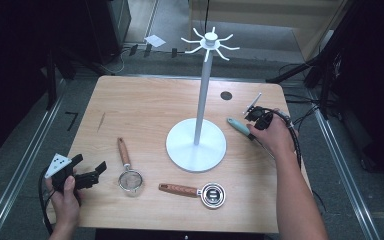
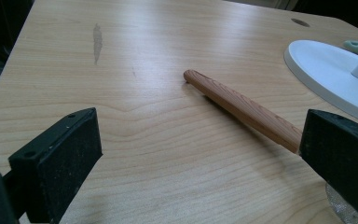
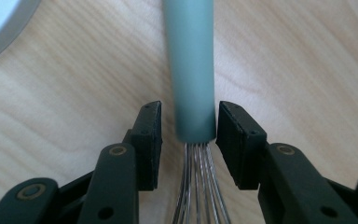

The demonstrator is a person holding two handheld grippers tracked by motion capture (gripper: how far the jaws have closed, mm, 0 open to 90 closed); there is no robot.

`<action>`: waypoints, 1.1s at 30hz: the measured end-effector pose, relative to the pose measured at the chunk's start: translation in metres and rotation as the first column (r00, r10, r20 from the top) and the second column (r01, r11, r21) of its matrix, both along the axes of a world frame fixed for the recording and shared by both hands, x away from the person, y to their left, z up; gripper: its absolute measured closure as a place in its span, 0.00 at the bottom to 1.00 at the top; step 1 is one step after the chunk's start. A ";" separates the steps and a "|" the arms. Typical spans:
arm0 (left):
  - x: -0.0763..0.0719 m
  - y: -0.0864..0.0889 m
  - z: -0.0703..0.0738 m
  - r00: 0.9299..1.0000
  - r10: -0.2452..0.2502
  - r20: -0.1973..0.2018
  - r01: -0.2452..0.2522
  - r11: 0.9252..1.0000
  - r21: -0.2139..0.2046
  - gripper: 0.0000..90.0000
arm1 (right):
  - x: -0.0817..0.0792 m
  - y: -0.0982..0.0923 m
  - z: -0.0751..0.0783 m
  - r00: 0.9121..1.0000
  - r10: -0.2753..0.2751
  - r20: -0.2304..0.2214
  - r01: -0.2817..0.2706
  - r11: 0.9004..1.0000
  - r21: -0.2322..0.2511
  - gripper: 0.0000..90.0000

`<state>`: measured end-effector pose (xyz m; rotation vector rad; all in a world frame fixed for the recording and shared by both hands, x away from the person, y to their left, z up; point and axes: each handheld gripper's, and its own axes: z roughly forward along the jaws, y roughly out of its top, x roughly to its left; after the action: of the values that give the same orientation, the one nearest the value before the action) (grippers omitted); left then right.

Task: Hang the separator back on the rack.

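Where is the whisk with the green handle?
The whisk lies on the right side of the table in the high view, just right of the white stand's round base, with the right gripper straddling its handle.

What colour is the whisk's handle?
Pale grey-green whisk handle, seen best in the right gripper view.

The whisk's wires [image 3: 198, 186] run off the bottom edge; the strainer's mesh [image 2: 342, 207] is mostly hidden behind a jaw
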<state>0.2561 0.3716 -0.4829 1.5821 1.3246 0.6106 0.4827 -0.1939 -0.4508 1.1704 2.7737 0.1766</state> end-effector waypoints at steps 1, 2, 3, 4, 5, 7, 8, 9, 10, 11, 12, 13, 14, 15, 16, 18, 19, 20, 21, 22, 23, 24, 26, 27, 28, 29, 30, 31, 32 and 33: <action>0.000 0.000 0.000 1.000 -0.001 -0.001 0.001 1.000 0.001 0.00 | 0.001 0.002 0.000 1.000 -0.005 0.003 0.005 1.000 -0.001 0.70; 0.000 0.000 0.000 1.000 -0.002 -0.003 0.002 1.000 0.002 0.00 | 0.002 0.004 -0.001 1.000 0.002 -0.001 -0.002 1.000 0.003 0.71; 0.000 0.000 0.000 1.000 -0.002 -0.003 0.002 1.000 0.002 0.00 | 0.003 0.005 -0.002 1.000 0.003 -0.002 -0.003 1.000 0.005 0.74; 0.000 0.000 0.000 1.000 -0.002 -0.004 0.002 1.000 0.004 0.00 | 0.005 0.007 -0.003 1.000 -0.001 -0.004 0.001 1.000 -0.004 0.75; 0.000 0.000 0.000 1.000 -0.002 -0.004 0.002 1.000 0.003 0.00 | 0.006 0.008 -0.004 1.000 0.000 -0.017 -0.001 1.000 -0.005 0.76; 0.000 0.000 0.000 1.000 -0.003 -0.003 0.003 1.000 0.003 0.00 | 0.009 0.009 -0.006 1.000 0.003 -0.030 -0.003 1.000 0.006 0.77; 0.000 0.000 0.000 1.000 -0.003 -0.003 0.003 1.000 0.002 0.00 | 0.009 0.010 -0.006 0.999 0.002 -0.035 -0.002 1.000 0.004 0.77; 0.000 0.000 0.000 1.000 -0.003 -0.001 0.003 1.000 0.000 0.00 | 0.009 0.011 -0.007 0.999 0.000 -0.035 0.000 1.000 0.003 0.77; 0.000 0.000 0.000 1.000 -0.003 0.000 0.003 1.000 -0.001 0.00 | 0.009 0.012 -0.007 0.999 0.007 -0.039 -0.007 1.000 -0.004 0.77; 0.000 0.000 0.000 1.000 -0.002 0.001 0.002 1.000 -0.001 0.00 | 0.010 0.013 -0.008 0.999 0.009 -0.043 -0.009 1.000 -0.017 0.77; 0.000 0.000 0.000 1.000 -0.002 0.001 0.002 1.000 -0.002 0.00 | 0.010 0.014 -0.010 0.999 0.006 -0.043 -0.007 1.000 -0.019 0.77; 0.000 0.000 0.000 1.000 -0.002 0.001 0.002 1.000 -0.002 0.00 | 0.010 0.014 -0.011 0.999 0.012 -0.044 -0.014 1.000 -0.027 0.77; 0.000 0.000 0.000 1.000 -0.002 0.002 0.002 1.000 -0.001 0.00 | 0.009 0.015 -0.011 0.999 0.004 -0.048 -0.005 1.000 -0.030 0.78; 0.000 0.000 0.000 1.000 -0.001 0.001 0.001 1.000 0.000 0.00 | 0.010 0.015 -0.011 0.999 0.012 -0.043 -0.013 1.000 -0.028 0.78; 0.000 0.000 0.000 1.000 -0.001 -0.001 0.001 1.000 0.002 0.00 | 0.010 0.016 -0.011 0.999 0.009 -0.035 -0.010 0.999 -0.033 0.78; 0.000 0.000 0.000 1.000 -0.002 -0.003 0.002 1.000 0.002 0.00 | 0.011 0.018 -0.012 0.999 -0.033 -0.031 0.032 0.999 -0.032 0.78; 0.000 0.000 0.000 1.000 -0.002 -0.003 0.002 1.000 0.002 0.00 | 0.011 0.018 -0.012 0.999 -0.033 -0.031 0.032 0.999 -0.032 0.78; 0.000 0.000 0.000 1.000 -0.002 -0.005 0.002 1.000 0.001 0.00 | 0.011 0.018 -0.011 0.997 -0.055 -0.045 0.054 0.998 -0.027 0.78; 0.000 0.000 0.000 1.000 -0.002 -0.005 0.002 1.000 0.001 0.00 | 0.011 0.018 -0.011 0.997 -0.055 -0.045 0.054 0.998 -0.027 0.78; 0.000 0.000 0.000 1.000 -0.002 -0.004 0.002 1.000 0.001 0.00 | 0.011 0.018 -0.012 0.996 -0.066 -0.053 0.065 0.998 -0.018 0.79; 0.000 0.000 0.000 1.000 -0.002 -0.004 0.002 1.000 0.001 0.00 | 0.012 0.017 -0.011 0.995 -0.073 -0.064 0.072 0.997 -0.017 0.79; 0.000 0.000 0.000 1.000 -0.003 -0.005 0.003 1.000 0.001 0.00 | 0.012 0.018 -0.012 0.993 -0.084 -0.079 0.083 0.996 -0.012 0.79; 0.000 0.000 0.000 1.000 -0.003 -0.007 0.003 1.000 0.002 0.00 | 0.011 0.019 -0.011 0.992 -0.089 -0.084 0.088 0.996 -0.021 0.79; 0.000 0.000 0.000 1.000 -0.003 -0.006 0.003 1.000 0.003 0.00 | 0.010 0.019 -0.012 0.993 -0.092 -0.080 0.091 0.996 -0.021 0.79; 0.000 0.001 0.000 1.000 -0.002 -0.006 0.002 1.000 0.002 0.00 | 0.009 0.019 -0.011 0.993 -0.088 -0.076 0.087 0.996 -0.021 0.79; 0.000 0.001 0.000 1.000 -0.002 -0.006 0.002 1.000 0.000 0.00 | 0.008 0.019 -0.011 0.994 -0.087 -0.072 0.085 0.996 -0.021 0.79; 0.000 0.001 0.000 1.000 -0.002 -0.004 0.002 1.000 -0.002 0.00 | 0.008 0.019 -0.011 0.994 -0.089 -0.066 0.089 0.996 -0.014 0.79; 0.000 0.001 0.000 1.000 -0.002 -0.004 0.002 1.000 -0.003 0.00 | 0.006 0.018 -0.011 0.994 -0.096 -0.060 0.095 0.995 -0.011 0.79; 0.000 0.001 0.000 1.000 -0.002 -0.004 0.001 1.000 -0.004 0.00 | 0.005 0.019 -0.010 0.993 -0.105 -0.044 0.104 0.994 -0.016 0.79; 0.000 0.001 0.000 1.000 -0.002 -0.004 0.001 1.000 -0.004 0.00 | 0.005 0.019 -0.010 0.993 -0.105 -0.044 0.104 0.994 -0.016 0.79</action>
<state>0.2563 0.3725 -0.4830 1.5818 1.3263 0.6045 0.4873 -0.1752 -0.4608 1.3286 2.7381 0.1218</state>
